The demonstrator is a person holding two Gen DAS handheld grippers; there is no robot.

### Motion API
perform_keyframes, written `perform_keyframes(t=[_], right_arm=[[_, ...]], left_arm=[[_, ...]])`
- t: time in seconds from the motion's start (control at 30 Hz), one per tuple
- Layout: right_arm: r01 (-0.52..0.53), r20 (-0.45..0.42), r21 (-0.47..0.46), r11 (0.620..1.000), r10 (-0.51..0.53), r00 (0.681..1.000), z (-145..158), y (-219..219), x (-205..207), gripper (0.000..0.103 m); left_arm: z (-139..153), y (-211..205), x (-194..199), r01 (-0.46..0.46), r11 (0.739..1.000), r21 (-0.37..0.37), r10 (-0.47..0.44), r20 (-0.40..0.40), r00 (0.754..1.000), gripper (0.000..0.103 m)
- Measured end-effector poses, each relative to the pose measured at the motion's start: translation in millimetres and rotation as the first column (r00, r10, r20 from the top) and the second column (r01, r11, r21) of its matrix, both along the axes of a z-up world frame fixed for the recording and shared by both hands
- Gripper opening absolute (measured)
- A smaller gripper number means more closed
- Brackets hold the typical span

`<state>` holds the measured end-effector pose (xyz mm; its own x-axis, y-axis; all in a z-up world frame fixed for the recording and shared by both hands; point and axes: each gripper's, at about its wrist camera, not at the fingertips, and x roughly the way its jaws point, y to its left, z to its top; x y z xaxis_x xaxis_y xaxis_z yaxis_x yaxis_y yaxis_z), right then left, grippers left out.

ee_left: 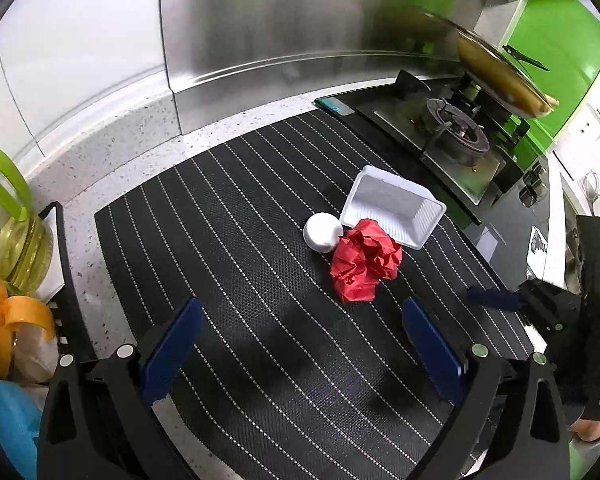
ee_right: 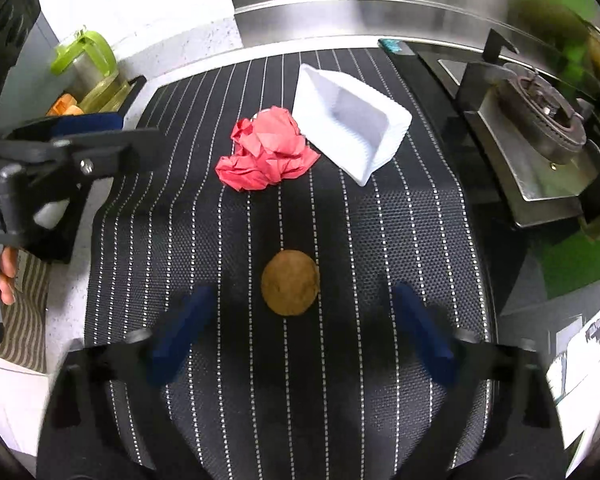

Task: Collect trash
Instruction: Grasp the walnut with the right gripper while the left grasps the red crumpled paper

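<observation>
A crumpled red paper [ee_left: 365,262] lies on the black striped mat [ee_left: 240,248], touching a white foam tray [ee_left: 394,210] tipped on its side and a small white ball [ee_left: 322,232]. My left gripper [ee_left: 300,344] is open and empty, above the mat short of the paper. In the right wrist view the red paper [ee_right: 266,150] and the tray [ee_right: 350,124] lie at the far side, and a round brown cookie-like disc [ee_right: 290,288] lies on the mat [ee_right: 400,240]. My right gripper [ee_right: 304,320] is open, with the disc just ahead between its fingers. The ball is hidden here.
A gas stove [ee_left: 454,136] with a pan [ee_left: 504,76] stands right of the mat. Oil bottles [ee_left: 12,224] and a black rack stand at the left. A steel backsplash [ee_left: 280,32] rises behind. The left gripper's body [ee_right: 52,168] shows at the left of the right wrist view.
</observation>
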<state>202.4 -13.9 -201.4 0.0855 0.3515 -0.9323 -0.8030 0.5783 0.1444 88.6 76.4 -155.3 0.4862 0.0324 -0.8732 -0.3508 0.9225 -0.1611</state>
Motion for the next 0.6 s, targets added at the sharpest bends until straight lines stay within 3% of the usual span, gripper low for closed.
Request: perform_keyframes(t=[0.07,0.23,0.3,0.6], right_arm=[[0.0,-0.014,0.001,1.0,0.0,1.0,-3.5,0.8,2.8,0.072],[-0.013,0.011,-0.005,1.0,0.013,1.0,-3.9,2.1,0.3,0.05],[-0.019,0.025,-0.015,1.0,0.02,0.999,-3.3,3.4,-0.5,0.031],[-0.008,0.021,-0.01,1.0,0.009,1.0,6.9,-0.2,-1.1,0.031]], left_arm=[[-1.1,0.6,1.4,0.0,1.0,-0.001,0.0,0.0,1.0,0.096],[-5.5,1.1,3.5,-0.001,1.0,-0.011,0.001,-0.003,1.0,0.096],[-5.7,0.5,3.6,-0.001,1.0,-0.013,0.001,-0.002,1.0,0.096],[-3.5,-7.4,9.6,0.021,1.0,-0.019,-0.021,-0.003,1.0,0.096]])
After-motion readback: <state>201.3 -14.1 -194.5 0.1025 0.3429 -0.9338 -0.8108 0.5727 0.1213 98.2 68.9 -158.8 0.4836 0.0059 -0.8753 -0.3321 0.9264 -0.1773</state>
